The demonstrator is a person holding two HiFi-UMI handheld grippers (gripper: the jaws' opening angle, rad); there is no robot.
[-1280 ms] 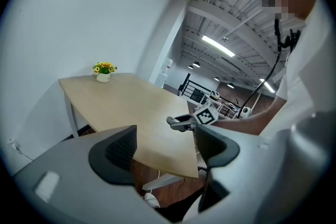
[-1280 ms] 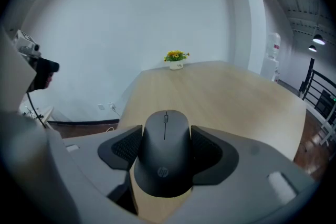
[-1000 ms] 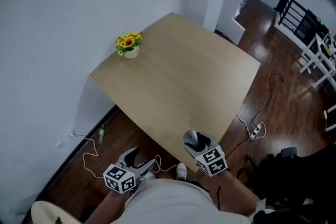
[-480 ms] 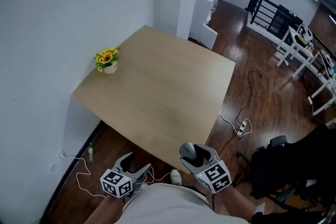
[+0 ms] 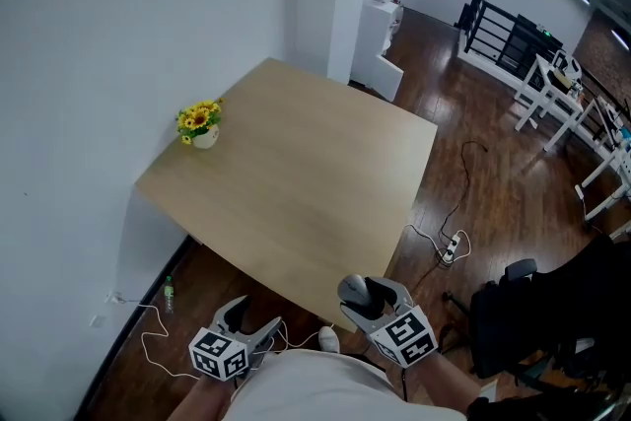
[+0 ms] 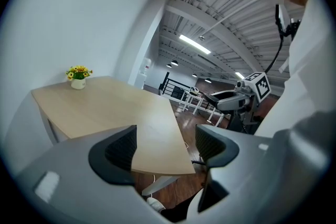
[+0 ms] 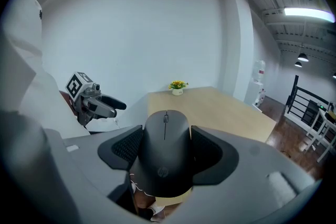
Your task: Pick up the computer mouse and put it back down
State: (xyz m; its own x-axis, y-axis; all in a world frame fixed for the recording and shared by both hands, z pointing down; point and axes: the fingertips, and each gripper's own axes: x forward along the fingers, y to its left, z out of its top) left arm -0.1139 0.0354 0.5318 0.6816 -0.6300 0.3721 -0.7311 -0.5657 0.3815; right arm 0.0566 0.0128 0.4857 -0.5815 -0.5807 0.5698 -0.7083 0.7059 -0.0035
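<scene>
A dark grey computer mouse [image 7: 166, 149] sits clamped between the two pads of my right gripper [image 7: 165, 147], which is shut on it. In the head view that mouse [image 5: 353, 289] hangs just off the near corner of the wooden table [image 5: 296, 173], with the right gripper [image 5: 367, 297] behind it. My left gripper [image 5: 248, 322] is lower left, below the table's near edge, open with nothing between its jaws. In the left gripper view its jaws [image 6: 164, 145] frame the table [image 6: 105, 107] edge, and the right gripper [image 6: 236, 99] shows at the right.
A small pot of yellow flowers [image 5: 200, 123] stands at the table's left corner by the white wall. A power strip with cable [image 5: 450, 249] lies on the dark wood floor to the right. A black office chair [image 5: 532, 320] is at lower right. White tables [image 5: 567, 99] stand further back.
The right gripper with the mouse has lifted off the table's near corner and drawn back towards me. The head view has shifted, so the table sits further left. The left gripper barely moved.
</scene>
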